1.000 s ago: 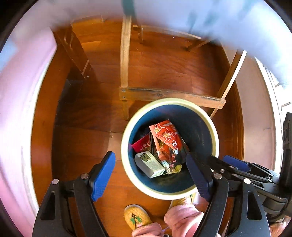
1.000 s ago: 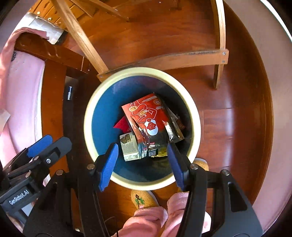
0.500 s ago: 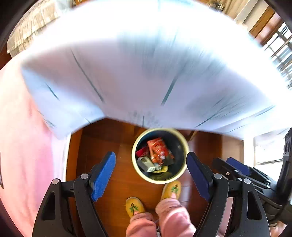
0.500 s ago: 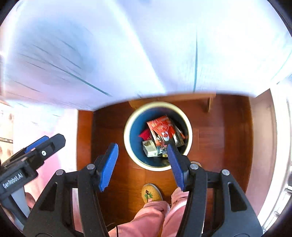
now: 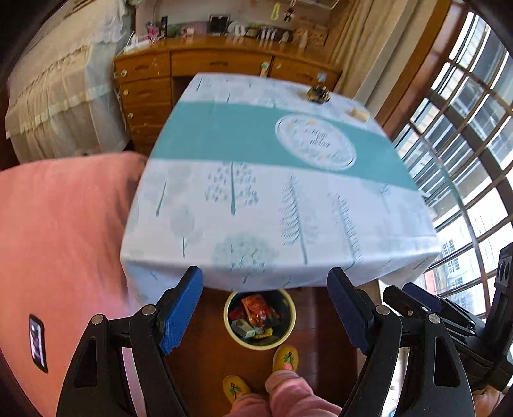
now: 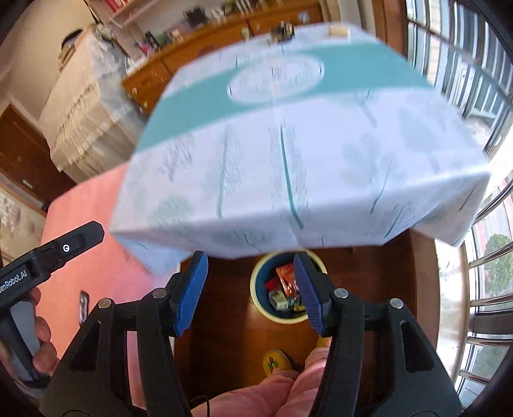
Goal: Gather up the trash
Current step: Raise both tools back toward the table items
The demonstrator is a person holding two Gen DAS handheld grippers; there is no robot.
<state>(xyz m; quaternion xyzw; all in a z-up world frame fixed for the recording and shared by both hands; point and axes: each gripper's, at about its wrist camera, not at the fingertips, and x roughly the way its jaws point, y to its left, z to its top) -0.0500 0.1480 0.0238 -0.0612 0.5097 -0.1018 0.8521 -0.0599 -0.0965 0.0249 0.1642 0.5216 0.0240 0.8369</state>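
Note:
A cream-rimmed blue bin [image 5: 287, 333] stands on the wood floor under the table edge, holding a red wrapper [image 5: 256, 309] and other packets. It also shows in the right wrist view [image 6: 258, 300]. My left gripper [image 5: 267, 309] is open and empty, high above the bin. My right gripper [image 6: 251, 290] is open and empty, also high above it. On the far side of the tablecloth lie a dark crumpled piece [image 5: 318, 93] and a small pale piece [image 5: 359, 114]; they also show in the right wrist view: dark piece [image 6: 282, 32], pale piece [image 6: 338, 30].
A table with a white and teal cloth [image 5: 256, 179] fills the middle. A pink bed [image 5: 61, 243] lies left, a wooden dresser [image 5: 179, 67] behind, windows [image 5: 465, 134] right. The person's yellow slippers [image 5: 285, 357] stand by the bin.
Both grippers have risen from just over the bin to above table height. The tabletop and the room have come into view, and the bin looks much smaller.

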